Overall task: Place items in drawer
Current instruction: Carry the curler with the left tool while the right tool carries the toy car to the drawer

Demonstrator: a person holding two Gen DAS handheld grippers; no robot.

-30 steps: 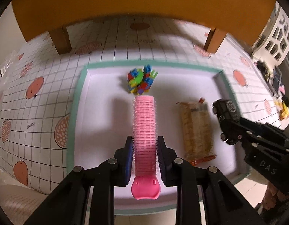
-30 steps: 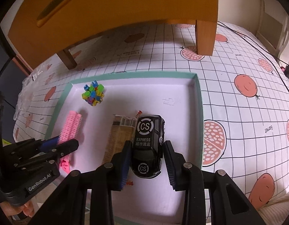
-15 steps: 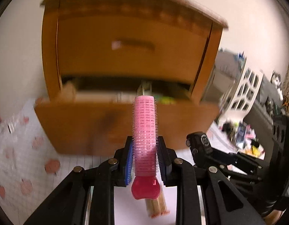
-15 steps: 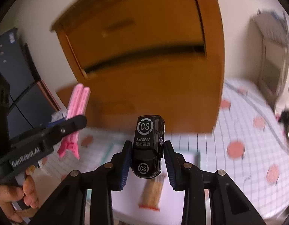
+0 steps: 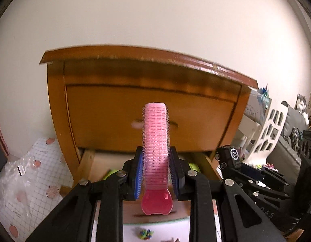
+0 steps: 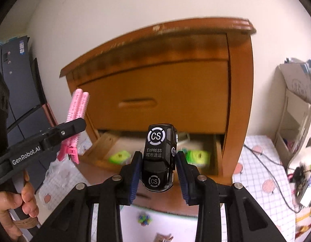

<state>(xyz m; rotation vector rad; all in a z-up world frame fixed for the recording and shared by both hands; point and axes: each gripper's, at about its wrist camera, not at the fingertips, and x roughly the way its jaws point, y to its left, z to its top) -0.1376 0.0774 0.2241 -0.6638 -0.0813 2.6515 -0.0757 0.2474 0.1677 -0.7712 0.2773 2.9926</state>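
Note:
My left gripper [image 5: 156, 169] is shut on a pink hair roller clip [image 5: 156, 141], which stands upright between the blue pads. A black toy car [image 6: 158, 159] marked "CS EXPRESS" is clamped in my right gripper [image 6: 158, 171]. Both are raised in front of a wooden cabinet [image 6: 169, 92]. Its lower drawer [image 6: 155, 151] is pulled open, with green items [image 6: 196, 156] inside. The upper drawer [image 5: 153, 121] is closed. In the right wrist view the left gripper [image 6: 72, 129] and the pink clip [image 6: 75, 121] show at left, held by a hand [image 6: 16, 205].
Below lies a white tray with a teal rim [image 6: 175, 214], holding a small multicoloured block toy [image 6: 144, 219]. A fruit-print checked mat [image 6: 262, 171] covers the floor. A white shelf unit [image 5: 270, 129] stands at right, dark furniture [image 6: 20, 92] at left, and a plastic bag [image 5: 20, 171] beside the cabinet.
Both grippers have lifted from the tray with their items and tilted up, so the cabinet and open drawer now fill the views; the tray has dropped to the bottom edge.

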